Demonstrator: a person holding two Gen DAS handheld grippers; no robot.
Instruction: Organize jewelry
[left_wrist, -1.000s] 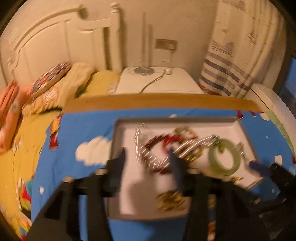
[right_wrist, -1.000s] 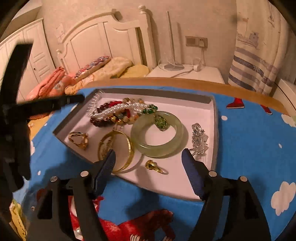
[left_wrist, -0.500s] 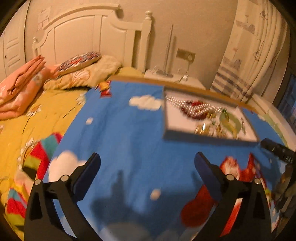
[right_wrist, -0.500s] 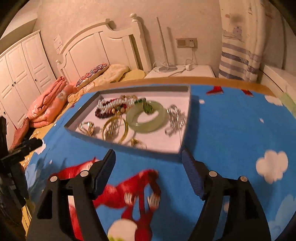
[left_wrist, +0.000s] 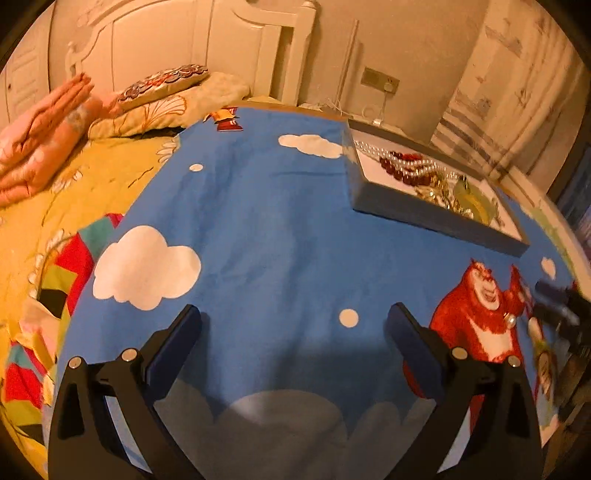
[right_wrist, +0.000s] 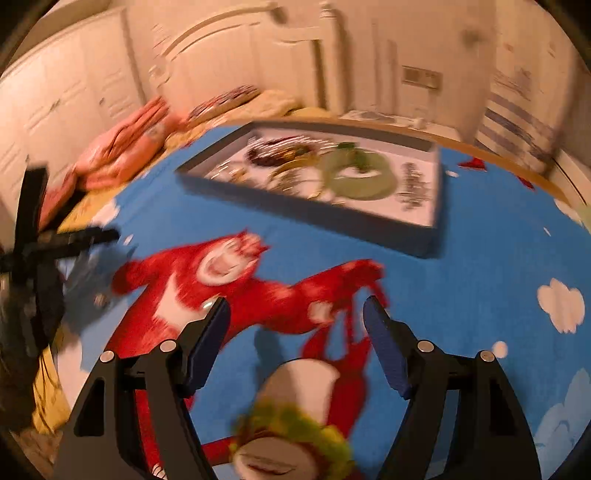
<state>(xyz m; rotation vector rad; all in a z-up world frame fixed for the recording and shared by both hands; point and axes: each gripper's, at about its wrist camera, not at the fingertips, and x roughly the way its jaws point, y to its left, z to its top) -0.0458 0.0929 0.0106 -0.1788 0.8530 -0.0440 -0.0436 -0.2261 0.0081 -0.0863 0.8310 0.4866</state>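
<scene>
Over a blue cartoon-print bedspread (left_wrist: 258, 221), the left gripper (left_wrist: 293, 325) hangs with fingers spread wide and empty. Its view alone shows the shallow grey jewellery tray (left_wrist: 424, 216) sharply, with white pearl strands (left_wrist: 373, 150) and dark red beads (left_wrist: 395, 168) inside. The blurred right view alone shows the pale green jade bangle (right_wrist: 364, 177). The right gripper (right_wrist: 295, 314) has fingers apart, holding nothing. No writing is legible.

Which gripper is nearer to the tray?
Neither clearly. The left gripper has the tray ahead to its right; the right gripper has it ahead. Both are apart from it.
</scene>
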